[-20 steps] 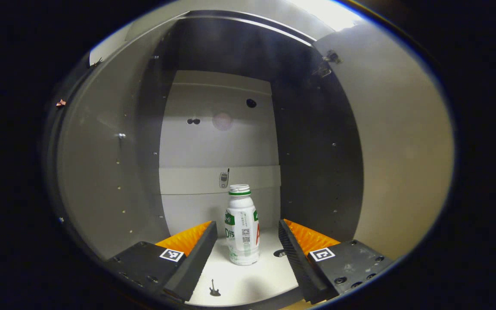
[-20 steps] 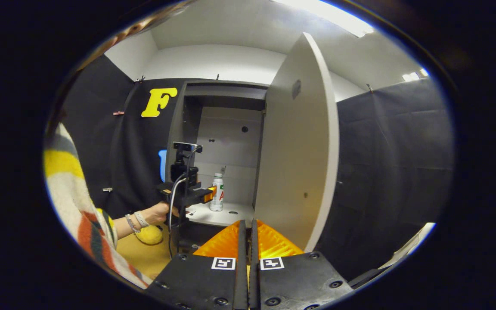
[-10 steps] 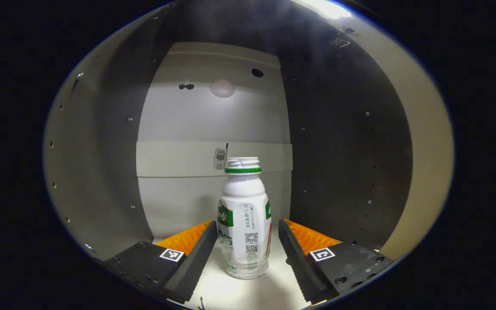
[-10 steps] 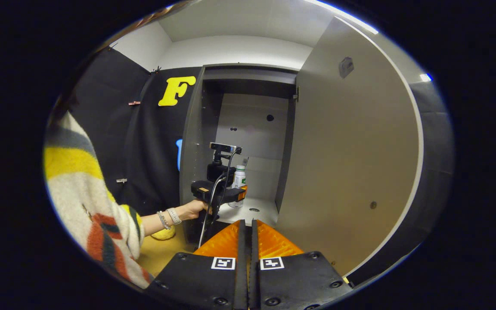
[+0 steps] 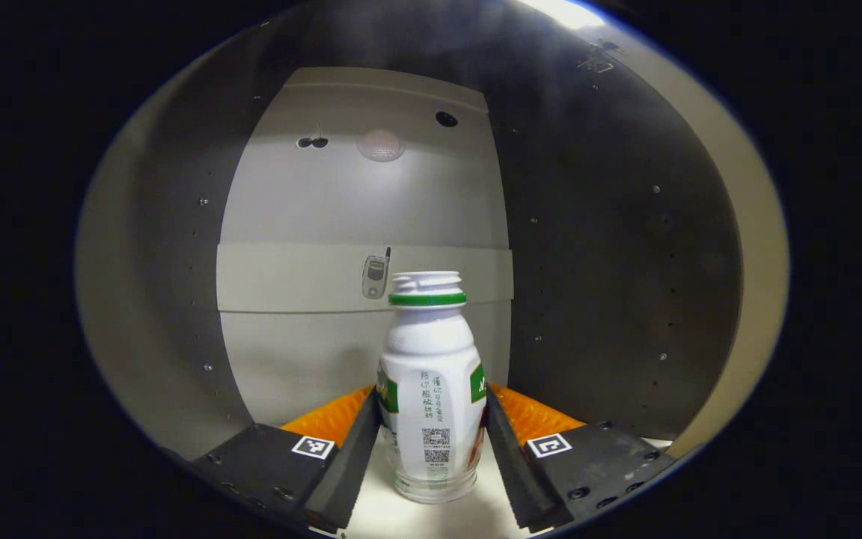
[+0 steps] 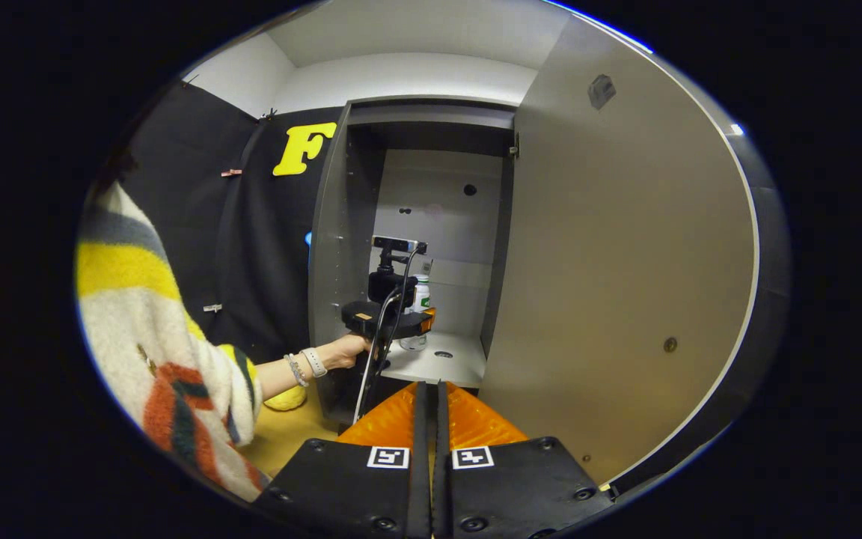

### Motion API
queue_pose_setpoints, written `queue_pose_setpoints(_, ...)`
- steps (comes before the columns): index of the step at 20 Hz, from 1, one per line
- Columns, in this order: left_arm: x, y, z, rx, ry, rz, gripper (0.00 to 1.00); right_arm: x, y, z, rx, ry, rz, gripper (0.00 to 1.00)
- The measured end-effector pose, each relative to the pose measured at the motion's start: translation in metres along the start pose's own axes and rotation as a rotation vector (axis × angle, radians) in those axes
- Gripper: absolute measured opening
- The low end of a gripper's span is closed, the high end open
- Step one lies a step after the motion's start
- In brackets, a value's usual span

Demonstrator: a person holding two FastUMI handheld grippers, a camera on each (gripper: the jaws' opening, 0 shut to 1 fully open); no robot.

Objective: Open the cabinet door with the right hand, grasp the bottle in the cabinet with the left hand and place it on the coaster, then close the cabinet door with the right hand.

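A white bottle (image 5: 431, 352) with a green neck ring and no cap stands upright on the cabinet's white shelf (image 5: 401, 516). My left gripper (image 5: 432, 404) reaches into the cabinet, and both its fingers press against the bottle's lower sides. In the right gripper view the bottle (image 6: 421, 296) peeks out behind the left gripper (image 6: 423, 323), which a hand holds at the shelf (image 6: 431, 363). The cabinet door (image 6: 625, 262) stands wide open on the right. My right gripper (image 6: 429, 385) is shut on nothing, back from the cabinet and near the door's inner face.
The cabinet's dark side walls (image 5: 610, 262) close in on both sides of the bottle. A person's striped sleeve (image 6: 139, 337) fills the left of the right gripper view. A yellow round object (image 6: 285, 399) lies on the tan surface below the cabinet.
My left gripper has pushed deeper into the cabinet, and its fingers have narrowed onto the bottle. The right gripper view has swung toward the open door's inner face.
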State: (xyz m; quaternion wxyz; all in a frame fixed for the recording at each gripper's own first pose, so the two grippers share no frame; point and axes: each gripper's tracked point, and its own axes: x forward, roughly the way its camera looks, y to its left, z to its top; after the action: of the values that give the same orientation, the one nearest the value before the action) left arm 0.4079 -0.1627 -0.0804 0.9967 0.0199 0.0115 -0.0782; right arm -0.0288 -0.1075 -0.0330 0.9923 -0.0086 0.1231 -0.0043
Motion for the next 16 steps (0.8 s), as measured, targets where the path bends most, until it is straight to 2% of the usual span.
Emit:
queue_pose_setpoints(6,-0.043,-0.012,0.022,0.014,-0.023,-0.037,0.77,-0.006,-0.003,0.000,0.032,-0.018,-0.003,0.06)
queue_pose_setpoints(8,-0.066,-0.015,0.038,0.015,-0.047,-0.060,0.77,-0.011,0.000,-0.003,0.068,-0.013,0.012,0.06)
queue_pose_setpoints(12,-0.115,-0.013,0.065,0.023,-0.083,-0.051,0.77,-0.018,0.010,0.000,0.100,-0.040,-0.011,0.06)
queue_pose_setpoints(15,-0.156,-0.008,0.076,0.039,-0.089,-0.056,0.77,-0.023,0.013,-0.004,0.065,-0.045,-0.048,0.06)
queue_pose_setpoints(16,-0.172,-0.007,0.077,0.044,-0.085,-0.057,0.77,-0.025,0.020,-0.004,0.062,-0.046,-0.040,0.06)
